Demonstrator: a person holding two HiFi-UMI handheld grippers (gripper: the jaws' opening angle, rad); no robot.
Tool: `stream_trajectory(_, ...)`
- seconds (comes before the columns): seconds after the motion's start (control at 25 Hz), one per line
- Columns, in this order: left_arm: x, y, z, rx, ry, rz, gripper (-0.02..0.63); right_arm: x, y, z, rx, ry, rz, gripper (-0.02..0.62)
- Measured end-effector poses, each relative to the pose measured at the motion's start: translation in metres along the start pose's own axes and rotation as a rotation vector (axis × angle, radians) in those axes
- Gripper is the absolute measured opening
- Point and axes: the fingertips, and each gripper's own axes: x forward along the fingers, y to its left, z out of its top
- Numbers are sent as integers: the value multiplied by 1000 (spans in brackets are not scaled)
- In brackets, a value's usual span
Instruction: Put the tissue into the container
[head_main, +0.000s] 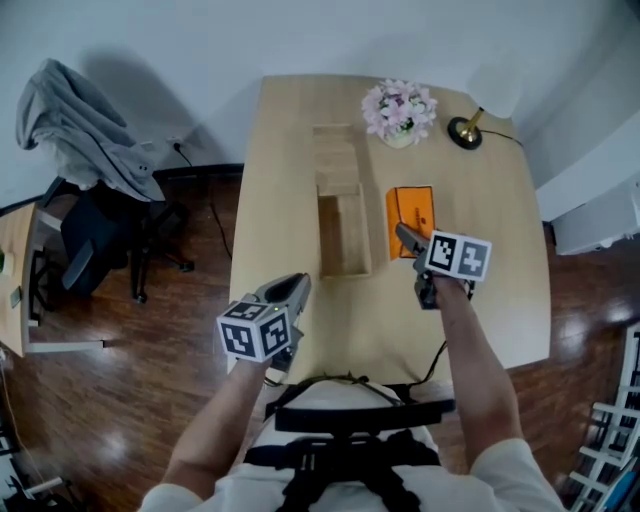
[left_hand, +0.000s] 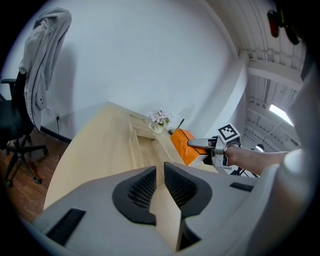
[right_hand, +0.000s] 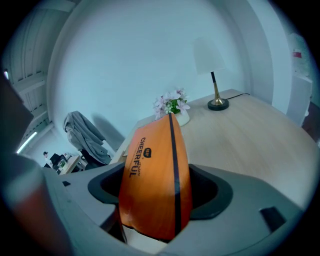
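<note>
An orange tissue pack (head_main: 412, 213) with black print is clamped between the jaws of my right gripper (head_main: 407, 237), just right of the container. In the right gripper view the tissue pack (right_hand: 155, 180) stands on edge between the jaws and fills the gap. The container (head_main: 323, 238) is a long open wooden box at the table's middle, with its lid (head_main: 336, 160) lying behind it. My left gripper (head_main: 297, 287) hovers near the table's front left, jaws together and empty. In the left gripper view, the left gripper (left_hand: 160, 171) points toward the container (left_hand: 145, 146) and the tissue pack (left_hand: 181, 145).
A vase of pink flowers (head_main: 398, 110) and a brass lamp (head_main: 466, 130) stand at the table's far right. An office chair draped with a grey garment (head_main: 85, 125) stands left of the table. Dark wooden floor surrounds the table.
</note>
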Motion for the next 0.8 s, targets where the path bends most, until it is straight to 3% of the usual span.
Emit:
stream_trajectory(0.48,3,13,15,0,-22,-4,34,34,84,-9,-28,19,79,376)
stream_trajectory(0.8,0,18,13,2,-7,-19,34,58,119,-31,-38,64,86,376)
